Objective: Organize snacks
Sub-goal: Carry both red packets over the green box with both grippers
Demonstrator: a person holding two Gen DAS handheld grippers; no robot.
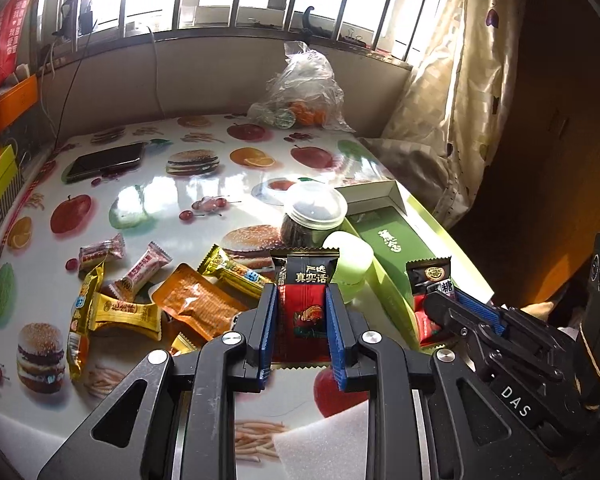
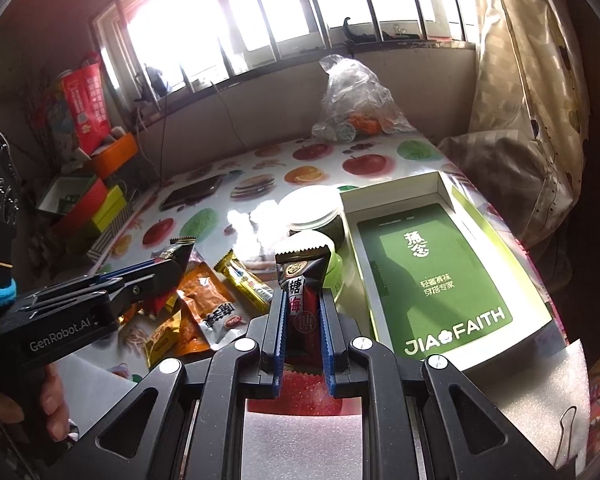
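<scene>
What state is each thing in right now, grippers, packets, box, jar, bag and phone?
Left gripper: shut on the red-black packet.
Right gripper: shut on the candy packet.
Green box: open, nothing inside.
Jar: lid on.
Plastic bag: tied, upright.
Phone: flat, screen dark.
Loose snacks: scattered on the table.

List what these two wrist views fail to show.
- Left wrist view: lower part of the red-black packet, hidden by the left tongs.
- Same view: green box, partly behind the right tongs.
- Right wrist view: jar, lid washed out by glare.
</scene>
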